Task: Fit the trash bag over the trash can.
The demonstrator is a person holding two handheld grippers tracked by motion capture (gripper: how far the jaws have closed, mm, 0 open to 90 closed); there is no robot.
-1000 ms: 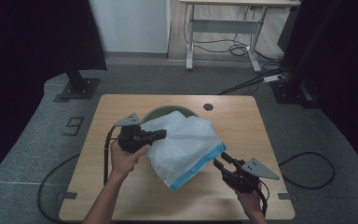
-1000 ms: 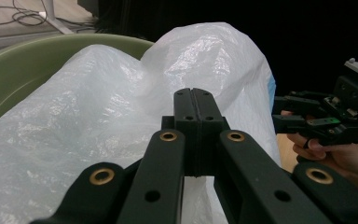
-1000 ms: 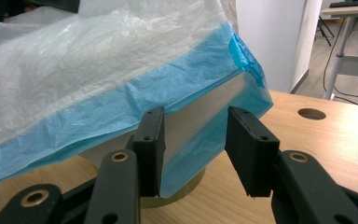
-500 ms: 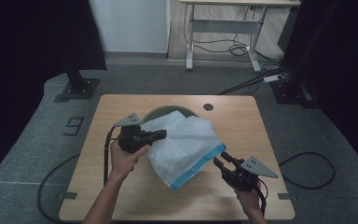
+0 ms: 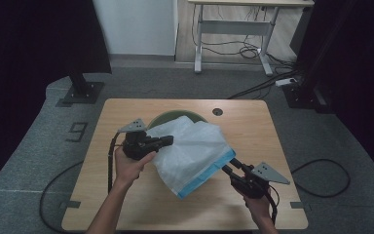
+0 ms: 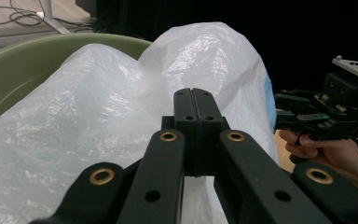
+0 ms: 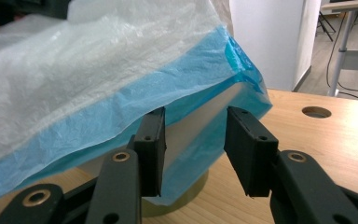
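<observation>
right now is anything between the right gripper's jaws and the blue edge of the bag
Nothing visible blocks it. The right gripper has its jaws apart just below the blue hem of the plastic bag, with the hem hanging at the gap. The left gripper, jaws shut, pinches the bag's white side over the green bin.

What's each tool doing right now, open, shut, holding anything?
Left tool: shut, pinching the white plastic bag.
Right tool: open, jaws apart around the bag's blue edge, not gripping.
</observation>
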